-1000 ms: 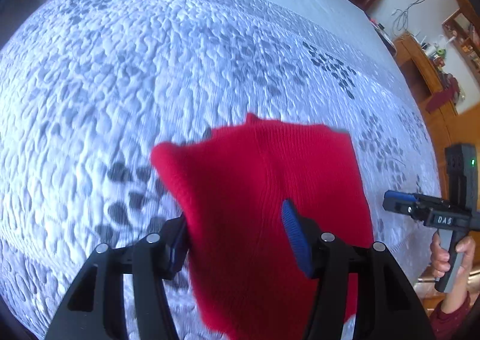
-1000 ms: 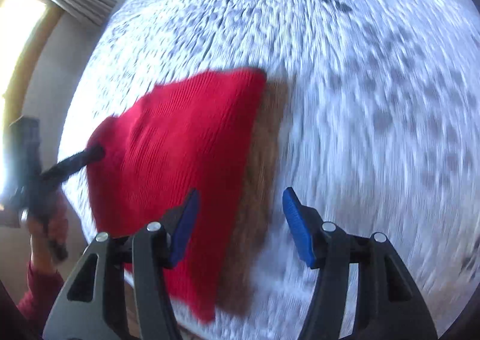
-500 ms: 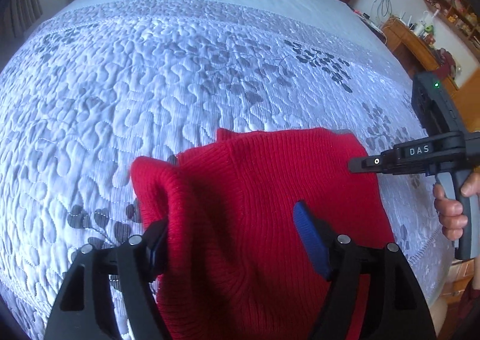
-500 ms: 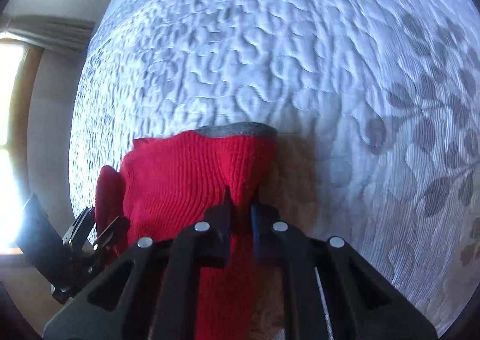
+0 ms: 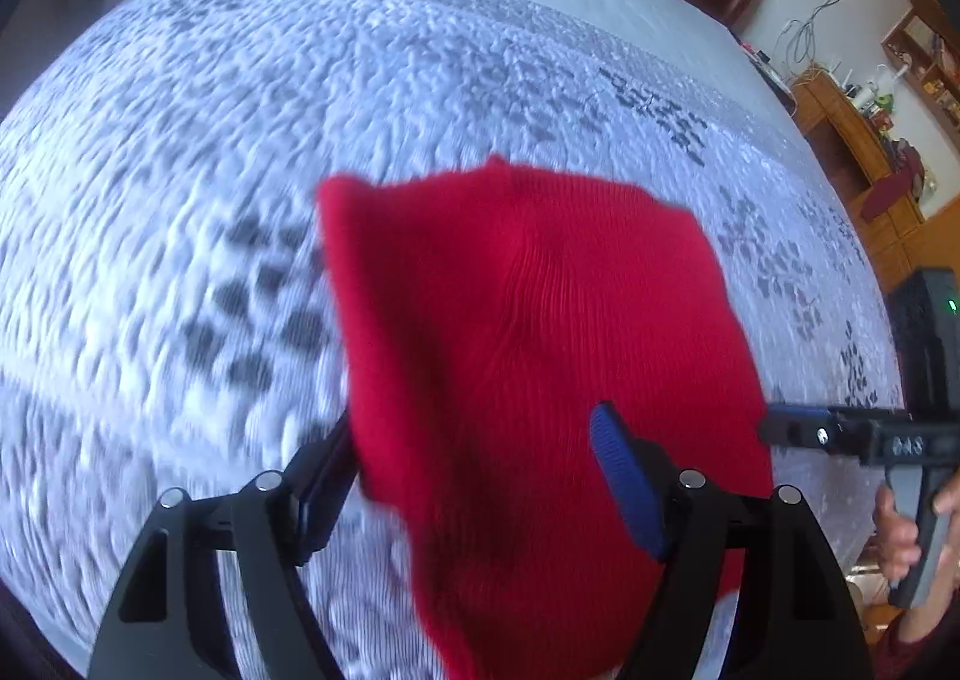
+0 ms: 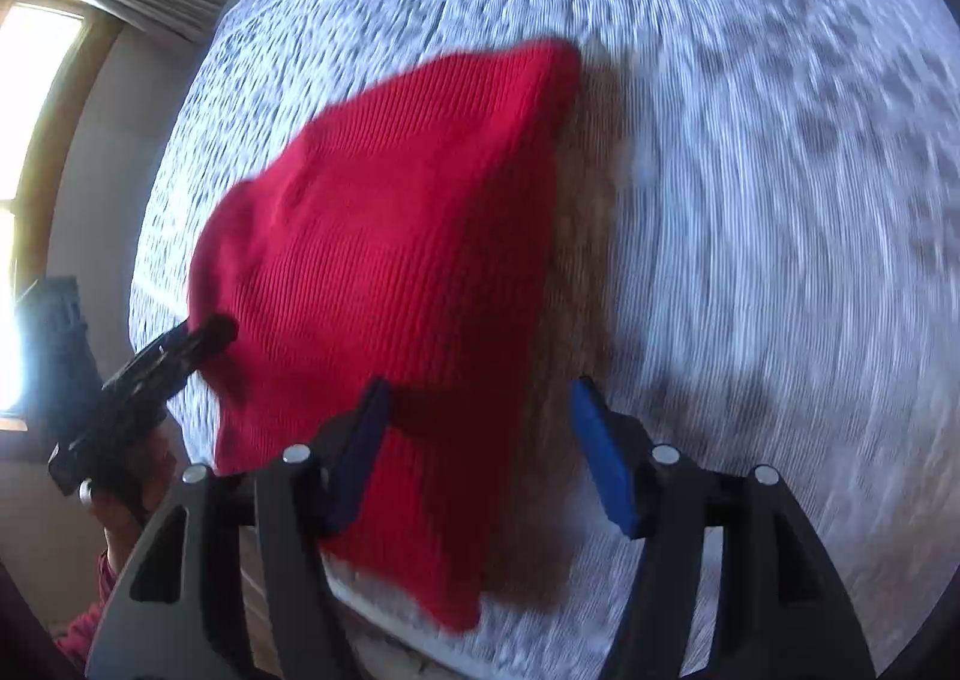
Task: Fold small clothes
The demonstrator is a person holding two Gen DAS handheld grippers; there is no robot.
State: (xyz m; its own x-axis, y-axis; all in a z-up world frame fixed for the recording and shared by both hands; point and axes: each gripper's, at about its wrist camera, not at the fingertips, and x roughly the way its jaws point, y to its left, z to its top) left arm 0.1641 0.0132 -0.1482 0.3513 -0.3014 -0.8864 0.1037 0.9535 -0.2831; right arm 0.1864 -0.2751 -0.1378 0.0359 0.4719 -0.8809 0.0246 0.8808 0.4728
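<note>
both tongs (image 5: 474,476) (image 6: 474,452) apart, right opening

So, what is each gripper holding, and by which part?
Nothing: left gripper open; right gripper's jaws opening, the red knit garment's edge loose between them.

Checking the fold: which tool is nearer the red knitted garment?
Left. The left tool straddles the red knitted garment; the opening right tool sits at its edge, one finger over bedspread.
</note>
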